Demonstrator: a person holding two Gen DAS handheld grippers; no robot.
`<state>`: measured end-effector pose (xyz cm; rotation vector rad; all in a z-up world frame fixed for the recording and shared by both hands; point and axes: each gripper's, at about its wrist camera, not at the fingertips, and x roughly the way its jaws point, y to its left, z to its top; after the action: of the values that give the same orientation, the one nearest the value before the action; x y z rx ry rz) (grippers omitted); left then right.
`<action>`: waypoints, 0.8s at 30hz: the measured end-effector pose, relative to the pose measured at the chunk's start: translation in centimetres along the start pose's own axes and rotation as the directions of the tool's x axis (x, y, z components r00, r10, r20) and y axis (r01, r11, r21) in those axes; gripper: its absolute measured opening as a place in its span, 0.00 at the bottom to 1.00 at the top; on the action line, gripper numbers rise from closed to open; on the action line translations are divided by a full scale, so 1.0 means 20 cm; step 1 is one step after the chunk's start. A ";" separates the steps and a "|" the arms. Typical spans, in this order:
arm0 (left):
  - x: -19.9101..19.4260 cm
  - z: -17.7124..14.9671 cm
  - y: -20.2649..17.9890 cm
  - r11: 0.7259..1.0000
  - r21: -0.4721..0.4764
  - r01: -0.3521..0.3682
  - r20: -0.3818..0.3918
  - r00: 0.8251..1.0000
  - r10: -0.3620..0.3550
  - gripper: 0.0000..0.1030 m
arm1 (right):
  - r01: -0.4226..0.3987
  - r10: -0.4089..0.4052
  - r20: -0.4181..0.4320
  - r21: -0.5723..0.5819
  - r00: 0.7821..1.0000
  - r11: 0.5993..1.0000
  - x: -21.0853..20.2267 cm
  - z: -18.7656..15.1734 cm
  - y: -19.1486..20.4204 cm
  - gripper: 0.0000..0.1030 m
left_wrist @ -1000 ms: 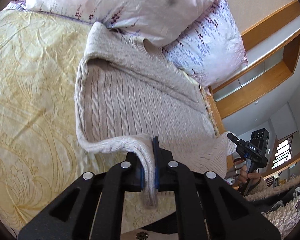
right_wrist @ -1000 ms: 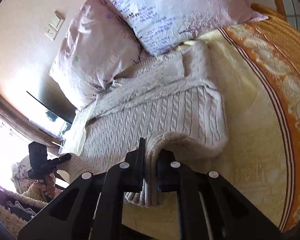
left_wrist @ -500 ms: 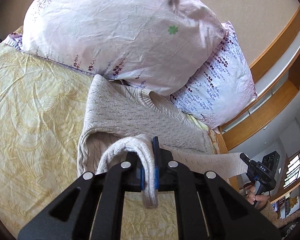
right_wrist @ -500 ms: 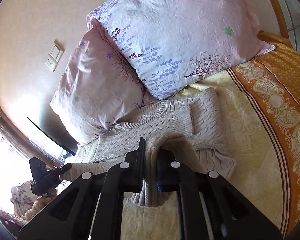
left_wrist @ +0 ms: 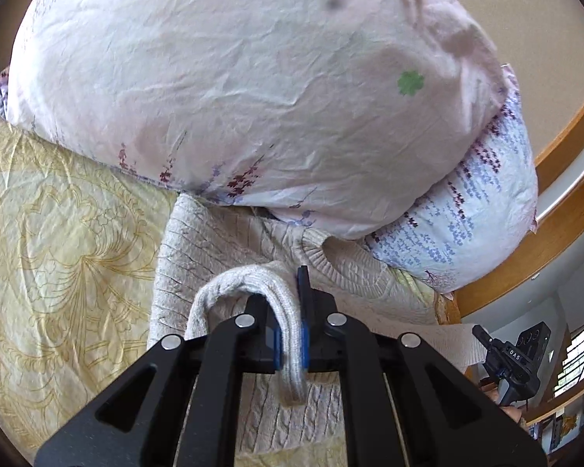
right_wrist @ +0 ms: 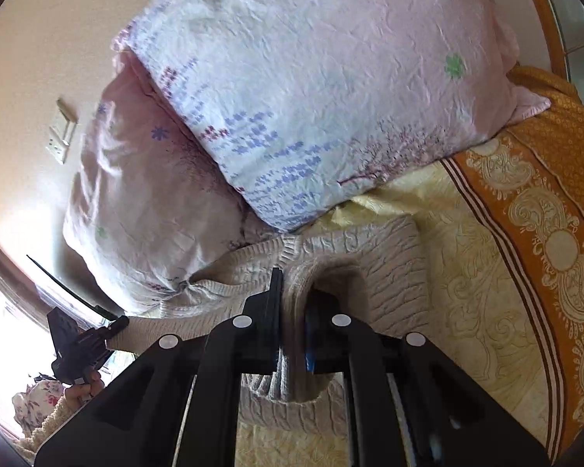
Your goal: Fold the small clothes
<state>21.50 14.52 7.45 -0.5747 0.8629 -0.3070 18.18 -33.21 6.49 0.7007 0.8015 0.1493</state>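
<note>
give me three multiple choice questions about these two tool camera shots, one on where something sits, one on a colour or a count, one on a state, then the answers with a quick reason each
1. Where does the sweater lie?
A. on the yellow bedspread, its collar end at the pillows
B. on a wooden floor
C. draped over a chair back

2. How many pillows show in the right wrist view?
A. one
B. two
C. four

3. What is the left tool doing?
A. hanging open above the bed
C. shut on a book
B. shut on a fold of the sweater

Answers:
1 A: the knit spreads over the bedspread and its ribbed collar meets the pillows.
2 B: a pink pillow leans beside a larger floral pillow.
3 B: beige knit is pinched between the blue pads; the right tool grips the sweater likewise.
</note>
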 end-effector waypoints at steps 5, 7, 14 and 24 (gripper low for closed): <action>0.17 -0.03 0.10 0.996 -0.058 -0.069 -0.071 0.995 0.065 0.06 | 0.038 -0.032 -0.086 0.070 0.996 0.997 0.17 -0.03 -0.10 0.09; 0.18 -0.02 0.13 0.994 -0.097 -0.048 -0.067 0.997 0.042 0.06 | 0.003 0.005 -0.063 0.116 0.998 0.993 0.16 0.01 -0.12 0.09; 0.31 0.09 0.17 0.980 -0.194 -0.035 -0.062 0.998 0.023 0.08 | -0.041 0.069 -0.062 0.368 0.996 0.929 0.29 0.14 -0.27 0.10; 0.41 0.12 0.21 0.961 -0.278 -0.016 -0.082 0.997 -0.007 0.36 | -0.118 0.171 -0.035 0.587 0.985 0.801 0.37 0.14 -0.39 0.36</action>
<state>28.67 14.82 1.08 -0.8262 0.9945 -0.2071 24.25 -37.78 -1.60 1.3534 0.8834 0.0683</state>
